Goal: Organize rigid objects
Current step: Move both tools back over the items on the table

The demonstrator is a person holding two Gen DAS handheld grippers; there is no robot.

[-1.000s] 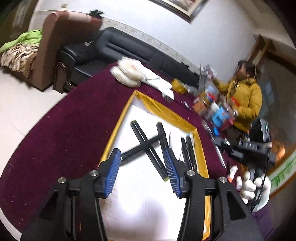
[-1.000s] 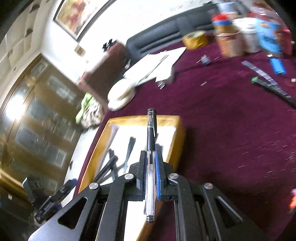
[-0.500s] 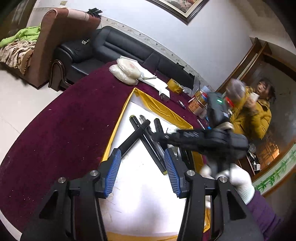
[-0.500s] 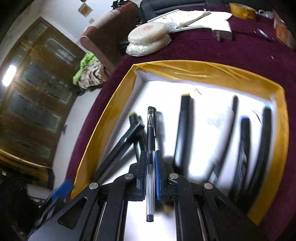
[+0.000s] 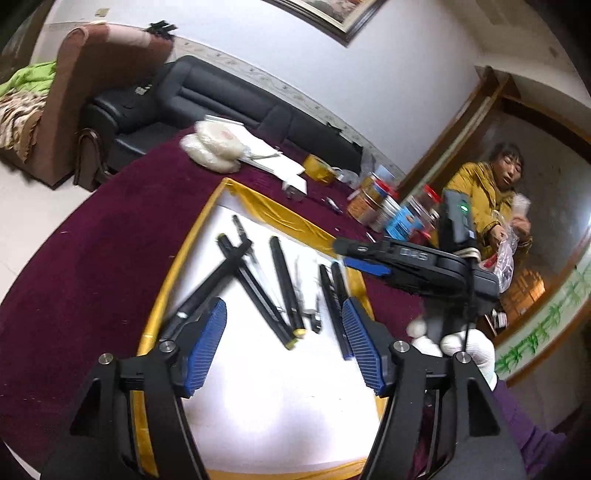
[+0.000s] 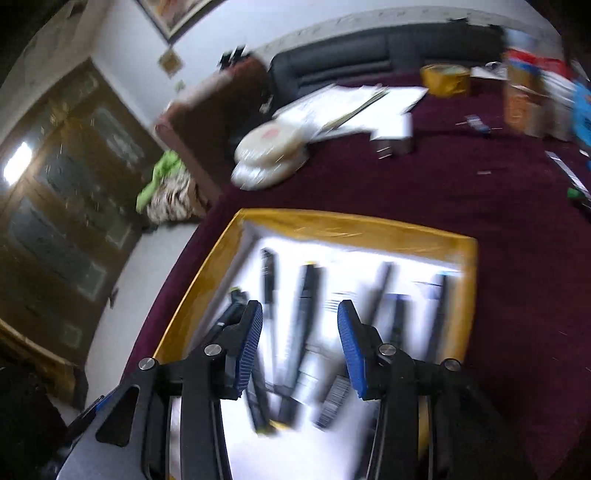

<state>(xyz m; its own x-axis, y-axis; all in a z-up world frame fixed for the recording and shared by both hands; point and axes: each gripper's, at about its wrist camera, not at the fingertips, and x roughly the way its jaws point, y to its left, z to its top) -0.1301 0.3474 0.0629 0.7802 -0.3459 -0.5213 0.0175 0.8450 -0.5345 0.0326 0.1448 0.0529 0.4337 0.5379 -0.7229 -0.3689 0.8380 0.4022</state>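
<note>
Several black pens (image 5: 284,284) lie loosely crossed inside the white, yellow-rimmed tray (image 5: 258,210).

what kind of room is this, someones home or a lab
Most likely a home living room: a black leather sofa along the wall, a framed picture above it, and a maroon-clothed table cluttered with food jars.

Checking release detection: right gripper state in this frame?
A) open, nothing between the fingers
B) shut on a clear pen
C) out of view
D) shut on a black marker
A: the right gripper has its blue pads spread wide with only the tray and its pens showing through the gap; nothing is clamped.
</note>
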